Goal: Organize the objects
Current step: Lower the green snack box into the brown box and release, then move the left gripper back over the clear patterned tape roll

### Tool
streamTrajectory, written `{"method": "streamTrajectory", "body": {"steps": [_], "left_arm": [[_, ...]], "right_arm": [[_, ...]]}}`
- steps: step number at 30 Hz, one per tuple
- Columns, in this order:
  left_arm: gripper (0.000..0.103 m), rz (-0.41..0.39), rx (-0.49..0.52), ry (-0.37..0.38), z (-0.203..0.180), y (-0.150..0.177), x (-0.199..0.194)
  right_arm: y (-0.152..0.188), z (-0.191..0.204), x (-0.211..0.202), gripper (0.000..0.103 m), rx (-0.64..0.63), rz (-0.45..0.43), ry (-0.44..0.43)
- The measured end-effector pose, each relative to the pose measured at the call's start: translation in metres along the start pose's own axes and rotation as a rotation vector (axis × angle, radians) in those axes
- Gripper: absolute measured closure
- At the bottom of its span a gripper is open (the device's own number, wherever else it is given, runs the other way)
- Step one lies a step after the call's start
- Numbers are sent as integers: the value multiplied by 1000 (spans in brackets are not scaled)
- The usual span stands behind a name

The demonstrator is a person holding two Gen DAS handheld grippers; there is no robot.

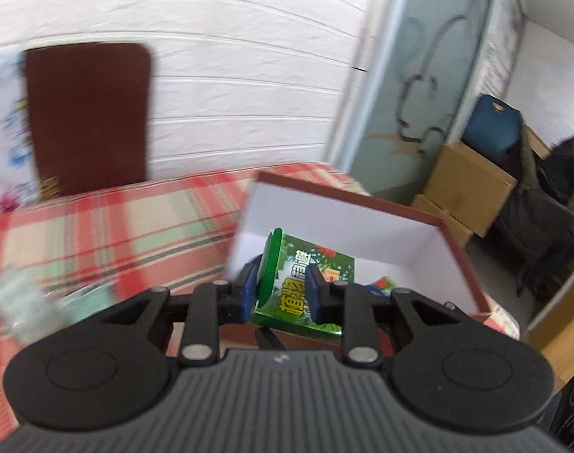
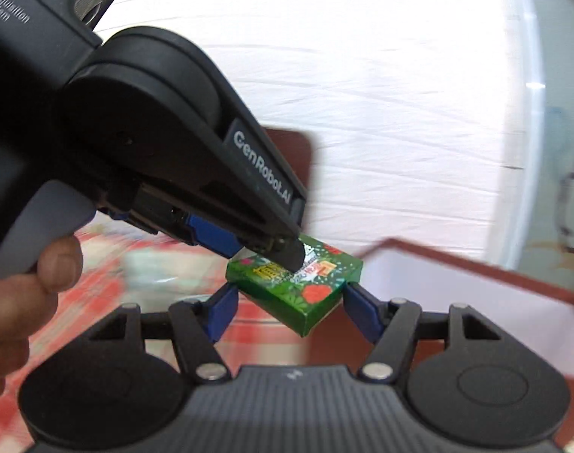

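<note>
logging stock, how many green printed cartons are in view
1: the green printed carton is gripped by the left gripper above the red-rimmed open box. Others may be hidden inside.

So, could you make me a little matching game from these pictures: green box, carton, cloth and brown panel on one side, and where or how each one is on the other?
Things:
1. green box
2. carton
3. cloth
4. brown panel

Places or states:
A. stands against the white wall
B. red check, spread over the table
C. open, white inside
D. clamped in the left gripper

Pairs: 1-D, 2-C, 3-B, 4-A
</note>
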State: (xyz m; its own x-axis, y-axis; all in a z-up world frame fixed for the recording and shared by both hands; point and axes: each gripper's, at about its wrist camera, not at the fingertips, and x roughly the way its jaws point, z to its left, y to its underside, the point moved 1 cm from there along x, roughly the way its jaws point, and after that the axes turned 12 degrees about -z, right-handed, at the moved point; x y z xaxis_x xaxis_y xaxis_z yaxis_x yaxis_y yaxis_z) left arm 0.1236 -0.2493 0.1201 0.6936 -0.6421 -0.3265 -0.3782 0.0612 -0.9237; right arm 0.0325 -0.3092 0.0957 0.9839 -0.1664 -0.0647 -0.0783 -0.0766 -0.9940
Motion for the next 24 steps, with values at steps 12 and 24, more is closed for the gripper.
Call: {"method": "streamTrajectory", "body": {"steps": [12,24], "left_arm": [[67,14,140,72,-76,5,85],[68,1,96,53,-65,11,35]], "right_arm": [[21,-100,40,33,76,63,209],[25,-91,-7,31,114,-9,219]]}}
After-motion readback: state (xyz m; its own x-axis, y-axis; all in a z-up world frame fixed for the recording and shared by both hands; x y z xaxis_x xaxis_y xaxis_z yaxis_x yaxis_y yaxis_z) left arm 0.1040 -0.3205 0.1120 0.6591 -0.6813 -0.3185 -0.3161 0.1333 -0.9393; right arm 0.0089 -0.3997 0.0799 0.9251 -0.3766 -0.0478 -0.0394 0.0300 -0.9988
